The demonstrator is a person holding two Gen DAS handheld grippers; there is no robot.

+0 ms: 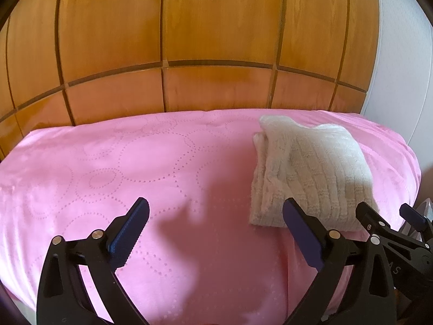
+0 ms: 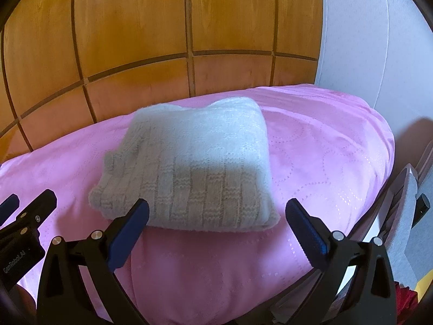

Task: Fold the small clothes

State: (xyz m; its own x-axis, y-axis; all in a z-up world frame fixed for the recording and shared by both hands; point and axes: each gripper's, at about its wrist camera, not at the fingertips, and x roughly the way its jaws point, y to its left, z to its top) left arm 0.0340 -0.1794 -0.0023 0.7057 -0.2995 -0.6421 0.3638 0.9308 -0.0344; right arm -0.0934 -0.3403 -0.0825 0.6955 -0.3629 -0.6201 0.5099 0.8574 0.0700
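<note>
A cream knitted garment [image 1: 311, 173], folded into a thick rectangle, lies on the pink quilted bedspread [image 1: 135, 162] toward its right side. My left gripper [image 1: 216, 211] hovers open over bare bedspread just left of the garment's near corner, nothing between its blue pads. In the right wrist view the same folded knit [image 2: 194, 168] fills the middle. My right gripper [image 2: 217, 211] stands open just short of its near edge, with no fabric between the pads. The right gripper [image 1: 387, 212] also shows at the left wrist view's lower right. The left gripper's tips [image 2: 27, 197] show at the right wrist view's left edge.
A wooden panelled headboard [image 1: 189, 40] rises behind the bed. A white wall [image 2: 365, 40] stands to the right. Beyond the bed's right edge are a grey object [image 2: 406, 203] and something red [image 2: 406, 298] low down. The bedspread [image 2: 324, 149] shows bare pink on either side of the knit.
</note>
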